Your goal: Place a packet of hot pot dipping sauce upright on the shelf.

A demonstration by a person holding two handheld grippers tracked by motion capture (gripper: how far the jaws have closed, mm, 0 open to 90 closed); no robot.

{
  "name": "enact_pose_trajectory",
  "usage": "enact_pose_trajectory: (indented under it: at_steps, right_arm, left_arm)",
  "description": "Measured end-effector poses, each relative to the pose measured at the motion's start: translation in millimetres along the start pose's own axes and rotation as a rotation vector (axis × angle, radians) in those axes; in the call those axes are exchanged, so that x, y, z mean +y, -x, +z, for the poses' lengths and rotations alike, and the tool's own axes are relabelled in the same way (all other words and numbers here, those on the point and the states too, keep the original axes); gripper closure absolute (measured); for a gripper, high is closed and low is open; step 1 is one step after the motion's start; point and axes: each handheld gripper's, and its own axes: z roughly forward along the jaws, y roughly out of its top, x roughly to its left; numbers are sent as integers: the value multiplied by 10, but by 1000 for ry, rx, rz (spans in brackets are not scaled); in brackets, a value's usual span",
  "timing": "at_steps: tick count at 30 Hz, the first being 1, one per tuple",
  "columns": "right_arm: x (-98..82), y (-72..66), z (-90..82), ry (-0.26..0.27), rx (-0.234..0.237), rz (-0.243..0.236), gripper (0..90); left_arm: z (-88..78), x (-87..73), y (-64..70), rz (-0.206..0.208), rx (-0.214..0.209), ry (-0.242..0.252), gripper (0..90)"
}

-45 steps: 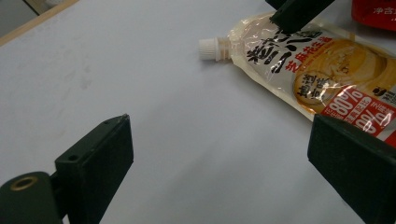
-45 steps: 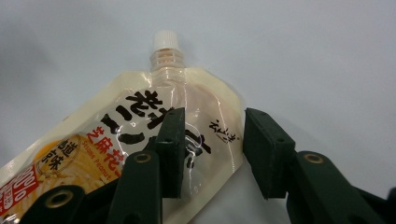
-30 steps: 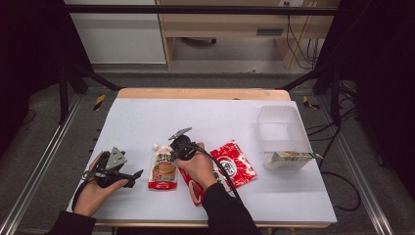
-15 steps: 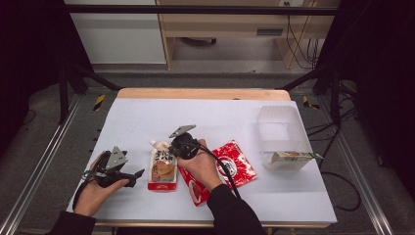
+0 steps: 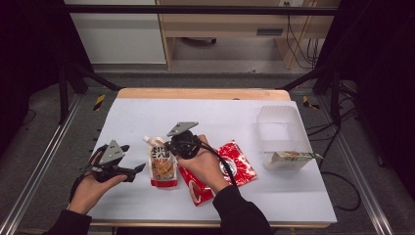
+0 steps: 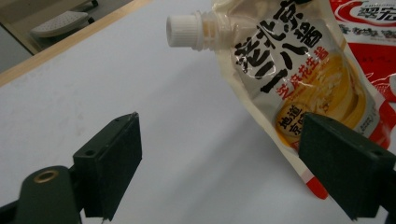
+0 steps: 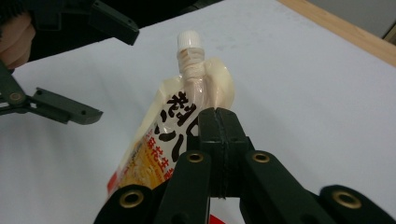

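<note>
Left gripper (image 5: 131, 169) is sitting at the table's (image 5: 274, 196) left front, jaws wide with nothing between them, though they have just been closing a little. In the left gripper view its jaws are framing bare table, with the spout pouch (image 6: 299, 79) just off the far jaw.

Spout pouch (image 5: 161, 164) is next, near the front middle of the table, white cap (image 7: 190, 41) pointing away from the person, lower end touching the table.

Right gripper (image 5: 169, 147) is pinching the pouch's upper edge, jaws pressed together on the film just below the spout.

Red packet (image 5: 240, 169) is lying flat beside the pouch, partly under the right hand (image 5: 203, 166).

Clear bin (image 5: 284, 134) is standing at the right, a small carton (image 5: 293, 156) sticking out over its front rim.
</note>
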Motion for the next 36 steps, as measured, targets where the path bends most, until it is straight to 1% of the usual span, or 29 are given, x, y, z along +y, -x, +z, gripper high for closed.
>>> enact_pose_trajectory:
  at_steps: [1, 3, 5, 9, 10, 13, 15, 17, 19, 20, 22, 23, 26, 30, 32, 36]
  right_arm:
    - [20, -16, -24, 8, 1, -7, 900]
    - [40, -35, -58, 9, 7, -18, 900]
    - [56, -57, -85, 16, 13, -35, 900]
    - [67, -107, -134, 40, 16, -59, 900]
    - [68, -117, -147, 43, 16, -64, 900]
    - [69, -139, -173, 41, 21, -81, 900]
    - [68, -147, -184, 40, 27, -90, 900]
    - [68, -157, -194, 44, 35, -98, 900]
    - [70, -172, -203, 48, 40, -101, 900]
    - [70, -178, -209, 50, 46, -111, 900]
    - [72, -201, -221, 50, 52, -114, 900]
    - [74, -208, -226, 52, 56, -116, 900]
    - [74, -219, -244, 52, 61, -123, 900]
    - [64, -235, -266, 48, 67, -129, 900]
    - [55, -231, -279, 47, 67, -132, 900]
    - [30, -222, -291, 50, 69, -129, 900]
  left_arm:
    - [-6, 35, -12, 4, -6, 1, 145]
    - [-6, 94, -30, 7, -19, -1, 146]
    - [-5, 160, -43, 20, -31, -5, 150]
    - [-3, 273, -70, 34, -58, -4, 151]
    - [2, 287, -76, 30, -62, 1, 156]
    - [33, 329, -116, 23, -84, -2, 165]
    - [61, 348, -133, 21, -108, -5, 193]
    - [88, 372, -130, 33, -133, -11, 212]
    - [106, 400, -117, 59, -133, -19, 235]
    - [111, 412, -115, 55, -137, -15, 254]
    - [109, 438, -109, 52, -156, -2, 288]
    - [105, 456, -97, 63, -158, -1, 307]
    - [105, 479, -70, 79, -179, -11, 366]
    - [100, 497, -84, 71, -192, -11, 411]
    - [88, 496, -100, 58, -205, -5, 445]
    - [47, 506, -87, 65, -208, -7, 502]
